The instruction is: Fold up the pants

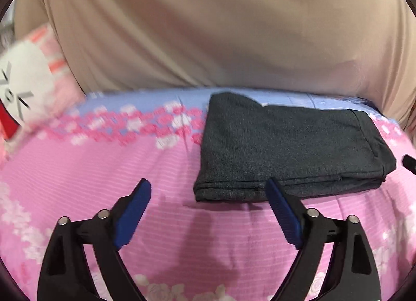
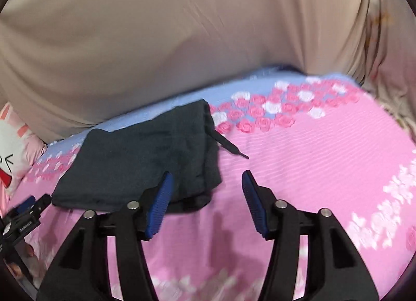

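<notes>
The dark grey pants (image 1: 288, 147) lie folded into a compact rectangle on the pink flowered bedsheet (image 1: 104, 165). My left gripper (image 1: 209, 186) is open and empty, above the sheet just short of the pants' near left corner. In the right wrist view the pants (image 2: 140, 155) lie left of centre with a black drawstring (image 2: 228, 146) trailing out to the right. My right gripper (image 2: 206, 177) is open and empty at the pants' near right corner. The left gripper (image 2: 26, 210) shows at the left edge of that view.
A beige curtain (image 1: 208, 27) hangs along the far side of the bed. A white and pink plush toy (image 1: 28, 82) lies at the far left. A blue band of the sheet (image 2: 182, 90) runs along the far edge.
</notes>
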